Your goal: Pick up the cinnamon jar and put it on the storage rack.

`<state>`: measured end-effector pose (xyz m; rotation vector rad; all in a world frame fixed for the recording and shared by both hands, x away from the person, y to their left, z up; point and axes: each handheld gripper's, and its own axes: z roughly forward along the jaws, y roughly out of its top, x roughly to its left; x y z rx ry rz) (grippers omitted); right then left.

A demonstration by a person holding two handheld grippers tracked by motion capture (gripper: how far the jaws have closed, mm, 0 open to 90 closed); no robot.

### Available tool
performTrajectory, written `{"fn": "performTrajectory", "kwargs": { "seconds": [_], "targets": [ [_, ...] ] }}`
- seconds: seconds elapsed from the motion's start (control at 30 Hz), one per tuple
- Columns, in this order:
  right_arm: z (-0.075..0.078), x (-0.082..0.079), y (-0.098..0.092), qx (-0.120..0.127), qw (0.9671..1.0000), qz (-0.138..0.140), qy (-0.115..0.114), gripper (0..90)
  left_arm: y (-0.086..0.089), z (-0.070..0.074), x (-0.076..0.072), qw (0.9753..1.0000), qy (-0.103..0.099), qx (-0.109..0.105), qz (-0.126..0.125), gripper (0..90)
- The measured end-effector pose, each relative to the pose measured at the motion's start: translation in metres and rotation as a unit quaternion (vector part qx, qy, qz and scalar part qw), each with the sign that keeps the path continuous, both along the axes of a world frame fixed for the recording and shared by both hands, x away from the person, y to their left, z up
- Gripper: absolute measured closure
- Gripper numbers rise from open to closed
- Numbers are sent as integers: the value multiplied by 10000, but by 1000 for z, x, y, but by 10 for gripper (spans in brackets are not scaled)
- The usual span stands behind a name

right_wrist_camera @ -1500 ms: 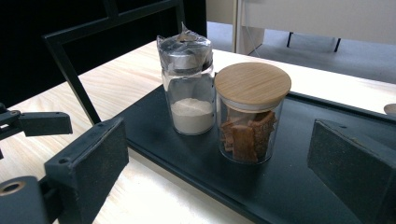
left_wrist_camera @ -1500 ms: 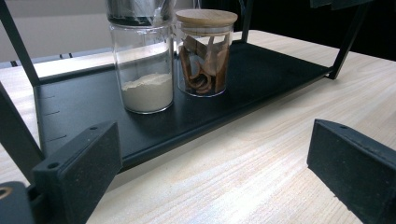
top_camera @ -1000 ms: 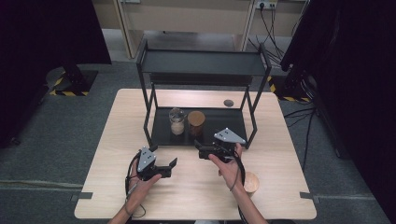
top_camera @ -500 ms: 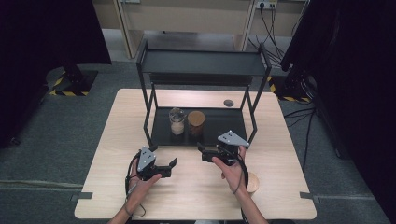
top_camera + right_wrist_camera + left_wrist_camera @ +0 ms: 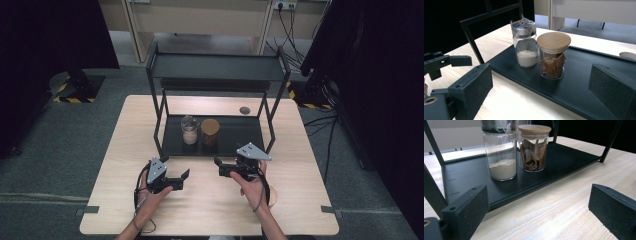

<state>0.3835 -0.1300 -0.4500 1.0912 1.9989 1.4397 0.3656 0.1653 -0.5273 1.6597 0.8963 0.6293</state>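
Pale wood tabletop (image 5: 300, 170) carries a black rack (image 5: 215, 75). On the rack's bottom shelf stand my jars, touching: powder jar (image 5: 189, 131) and cork-lidded jar (image 5: 210, 132). Just before the rack, my left gripper (image 5: 181, 177) and right gripper (image 5: 221, 167) are both spread wide, empty.

A lab or recording room is showing here: a wooden table (image 5: 300, 200) is standing on grey carpet, black curtains (image 5: 385, 75) are hanging at 3 and 9 o'clock, and cables (image 5: 292, 22) are trailing from wall sockets at 12 o'clock.
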Motion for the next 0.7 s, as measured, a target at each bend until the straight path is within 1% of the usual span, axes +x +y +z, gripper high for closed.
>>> {"fn": "performTrajectory", "kwargs": {
  "seconds": [0.33, 0.7],
  "targets": [
    [-1, -6, -5, 4, 10000, -10, -3, 56, 0, 0, 0, 10000, -7, 14, -9, 26],
    [2, -14, -13, 86, 10000, -42, -16, 56, 0, 0, 0, 10000, -18, 26, -9, 26]
  ]
}}
